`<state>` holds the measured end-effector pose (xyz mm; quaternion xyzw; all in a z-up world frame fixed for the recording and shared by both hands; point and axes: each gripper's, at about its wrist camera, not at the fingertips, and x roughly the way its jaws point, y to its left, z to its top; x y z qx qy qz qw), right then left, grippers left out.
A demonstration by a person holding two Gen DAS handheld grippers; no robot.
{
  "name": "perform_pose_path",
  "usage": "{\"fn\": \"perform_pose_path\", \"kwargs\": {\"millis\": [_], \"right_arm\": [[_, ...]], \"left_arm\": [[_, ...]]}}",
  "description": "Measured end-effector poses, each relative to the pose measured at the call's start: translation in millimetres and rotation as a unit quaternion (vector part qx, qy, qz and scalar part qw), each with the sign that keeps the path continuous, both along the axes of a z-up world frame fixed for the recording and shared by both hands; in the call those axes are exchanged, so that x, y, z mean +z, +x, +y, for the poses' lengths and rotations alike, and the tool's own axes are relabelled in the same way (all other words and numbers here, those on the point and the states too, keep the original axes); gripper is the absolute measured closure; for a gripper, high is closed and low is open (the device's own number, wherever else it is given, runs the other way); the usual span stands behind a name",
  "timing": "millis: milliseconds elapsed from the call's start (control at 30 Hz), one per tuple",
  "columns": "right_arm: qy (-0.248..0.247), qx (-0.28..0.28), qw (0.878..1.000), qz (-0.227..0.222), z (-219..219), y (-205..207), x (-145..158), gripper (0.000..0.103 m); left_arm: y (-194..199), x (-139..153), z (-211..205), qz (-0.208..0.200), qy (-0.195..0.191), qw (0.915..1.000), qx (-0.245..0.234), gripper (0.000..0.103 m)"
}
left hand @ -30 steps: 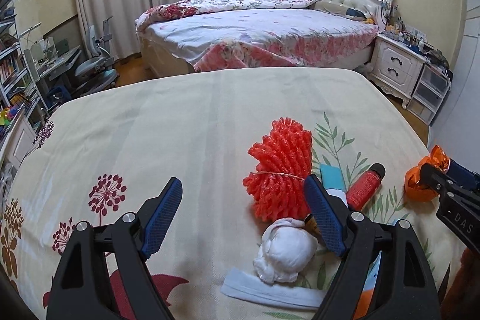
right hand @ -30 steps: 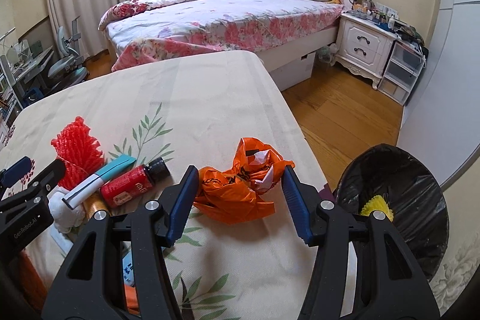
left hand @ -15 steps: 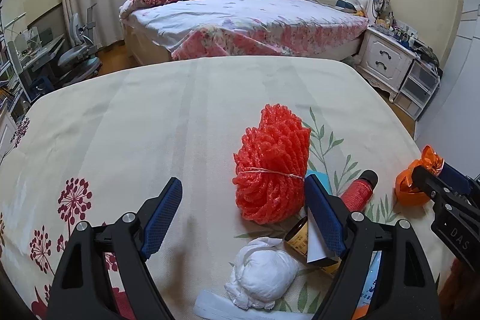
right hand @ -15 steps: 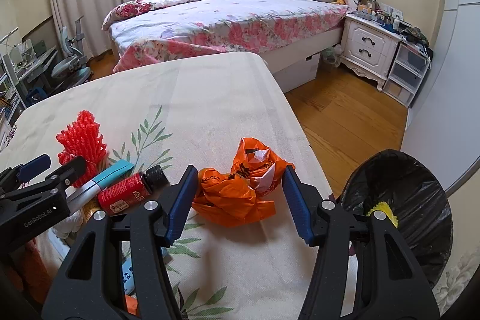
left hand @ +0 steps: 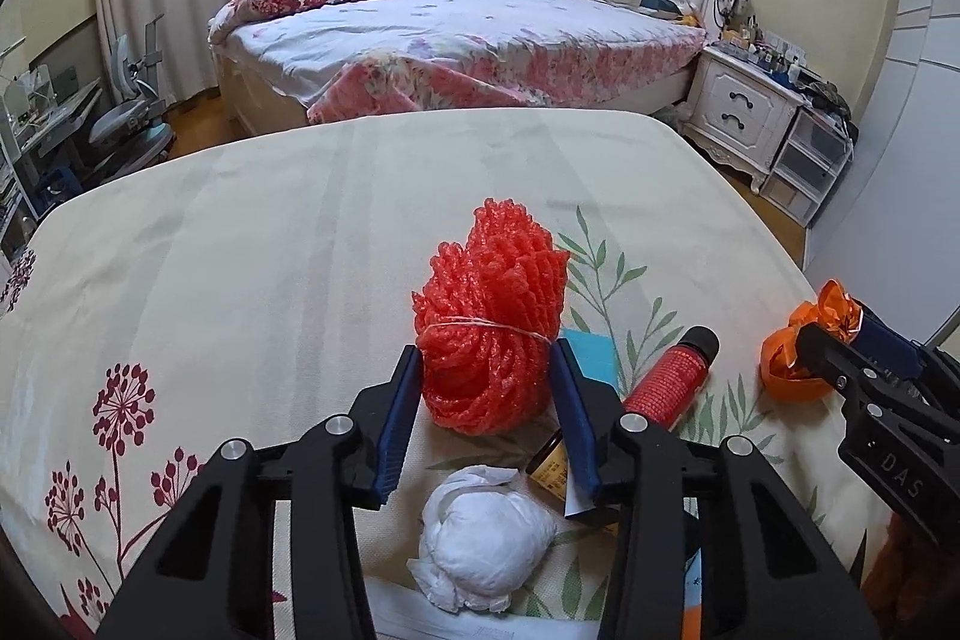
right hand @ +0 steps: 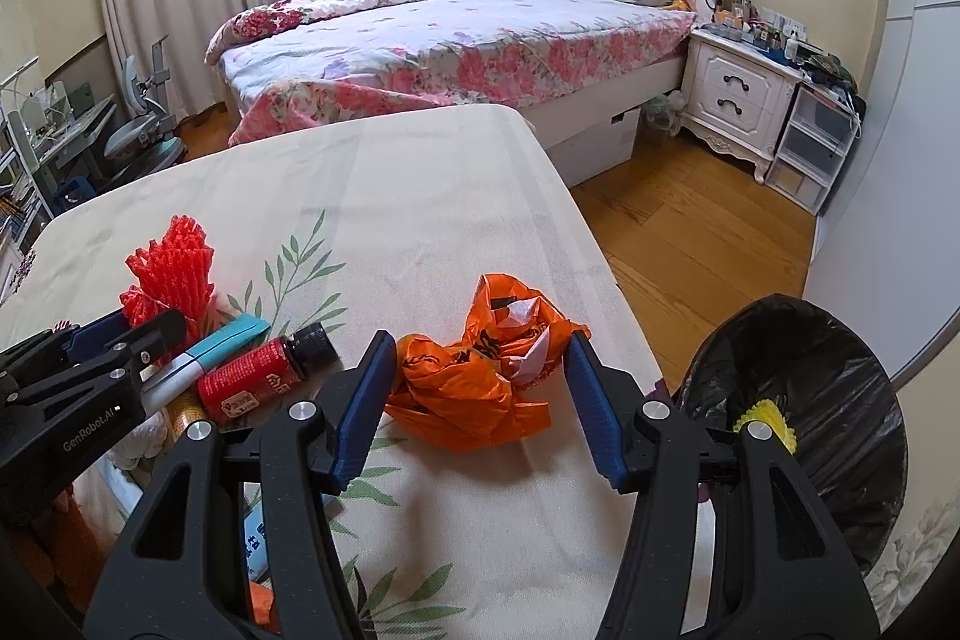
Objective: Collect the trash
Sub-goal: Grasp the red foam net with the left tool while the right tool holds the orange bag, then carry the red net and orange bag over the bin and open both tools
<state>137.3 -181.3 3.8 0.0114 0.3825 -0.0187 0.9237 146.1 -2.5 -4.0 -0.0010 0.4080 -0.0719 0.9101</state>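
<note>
My left gripper (left hand: 485,373) points forward and down, its two black arms reaching out from the bottom of its own camera view. Its jaws are closing, and the blue pads (left hand: 401,412) press against the sides of the red foam net (left hand: 489,322) caught between them. From the other camera I see this gripper's black body low at the left edge. My right gripper (right hand: 477,379) also tilts downward, level and steady. Its jaws stand partly apart on either side of the orange plastic bag (right hand: 474,376), the blue pads (right hand: 591,412) right at its edges; whether they press on it I cannot tell.
</note>
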Motion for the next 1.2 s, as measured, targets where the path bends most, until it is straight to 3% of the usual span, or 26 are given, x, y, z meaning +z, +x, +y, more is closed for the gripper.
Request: {"fn": "perform_pose_path", "kwargs": {"millis": [500,867,1200], "right_arm": [[-0.008,-0.026,0.999,-0.020,-19,-40,13,0.047],[-0.014,-0.075,0.997,-0.031,-63,-73,21,0.047],[-0.014,-0.111,0.993,-0.042,-99,-94,23,0.047]], "left_arm": [[-44,22,-16,-0.036,-0.004,0.9993,-0.010,0.061],[-73,36,-62,-0.060,-0.001,0.9966,-0.057,0.061],[-88,55,-75,-0.095,0.006,0.9935,-0.062,0.061]]}}
